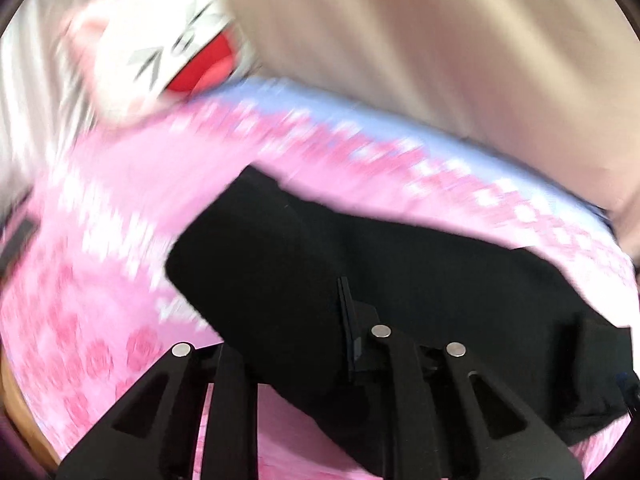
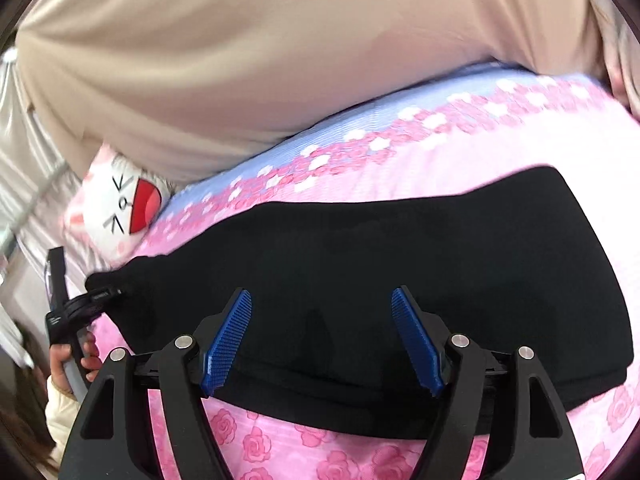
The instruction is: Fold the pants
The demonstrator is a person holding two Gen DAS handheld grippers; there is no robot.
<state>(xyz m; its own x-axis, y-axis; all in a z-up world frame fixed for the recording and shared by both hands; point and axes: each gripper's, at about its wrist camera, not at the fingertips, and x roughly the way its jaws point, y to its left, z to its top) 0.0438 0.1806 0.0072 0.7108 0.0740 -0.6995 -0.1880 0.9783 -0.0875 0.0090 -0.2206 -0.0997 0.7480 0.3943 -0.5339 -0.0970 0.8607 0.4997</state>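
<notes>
The black pants [image 2: 380, 256] lie folded in a thick band on the pink rose bedsheet [image 2: 280, 452]. My right gripper [image 2: 322, 336] is open, its blue pads [image 2: 228, 340] spread just above the pants' near edge, holding nothing. My left gripper [image 1: 348, 320] is shut on a fold of the black pants [image 1: 400, 264], the cloth draped over its fingers; the view is motion-blurred. In the right wrist view the left gripper [image 2: 102, 294] shows at the pants' left end, pinching the cloth.
A white cat-face pillow [image 2: 116, 204] with a red mouth lies at the bed's far left, also in the left wrist view [image 1: 168, 40]. A beige quilt [image 2: 280, 60] bulges along the bed's far side. A wooden bed edge [image 1: 20, 392] shows at lower left.
</notes>
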